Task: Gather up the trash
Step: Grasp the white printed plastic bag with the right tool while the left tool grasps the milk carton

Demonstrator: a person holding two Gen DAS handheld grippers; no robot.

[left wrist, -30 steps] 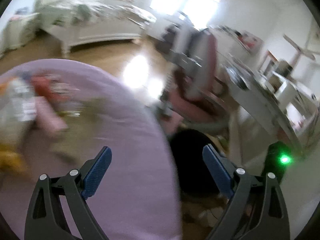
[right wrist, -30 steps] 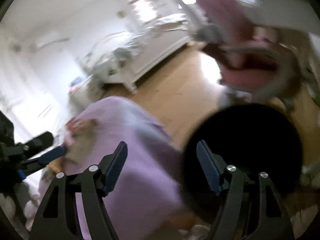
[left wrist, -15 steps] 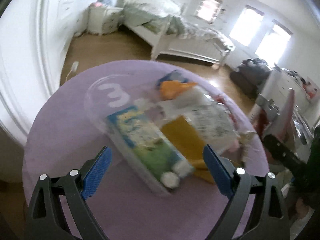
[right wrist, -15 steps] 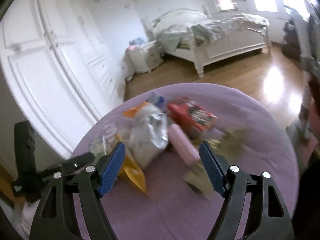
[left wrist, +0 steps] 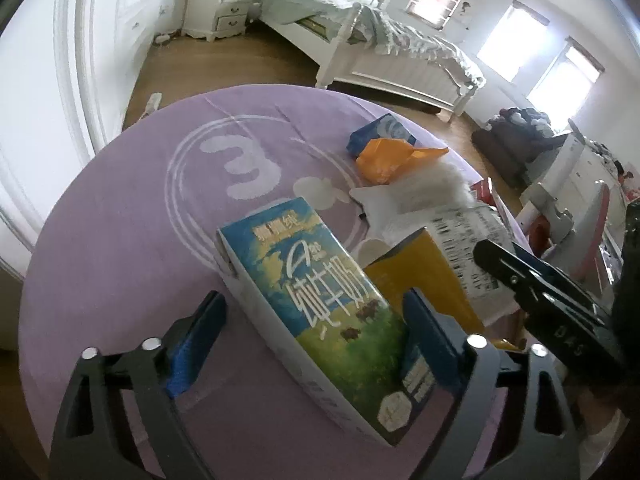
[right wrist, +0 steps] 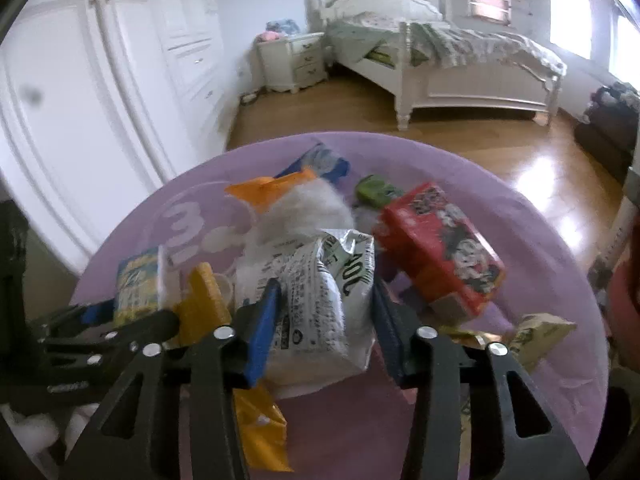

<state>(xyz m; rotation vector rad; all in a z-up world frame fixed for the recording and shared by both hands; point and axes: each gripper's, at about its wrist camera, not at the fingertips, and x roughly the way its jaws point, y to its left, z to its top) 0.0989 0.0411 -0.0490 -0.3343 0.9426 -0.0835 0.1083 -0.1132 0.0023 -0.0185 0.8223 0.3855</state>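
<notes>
Crinkled foil bag, boxy carton

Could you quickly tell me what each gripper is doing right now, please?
Left gripper: open, jaws just closing slightly, straddling the milk carton.
Right gripper: jaws just closing, shut on the white printed bag.

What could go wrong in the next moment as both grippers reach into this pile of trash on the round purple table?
1. The right gripper has been closing around the crinkly white printed bag; the soft bag may slip or tear.
2. The left gripper straddles the blue-and-green milk carton, its jaws just closing a little; the yellow box lying against it could get pinched too.
3. The grippers work side by side and might collide.
</notes>
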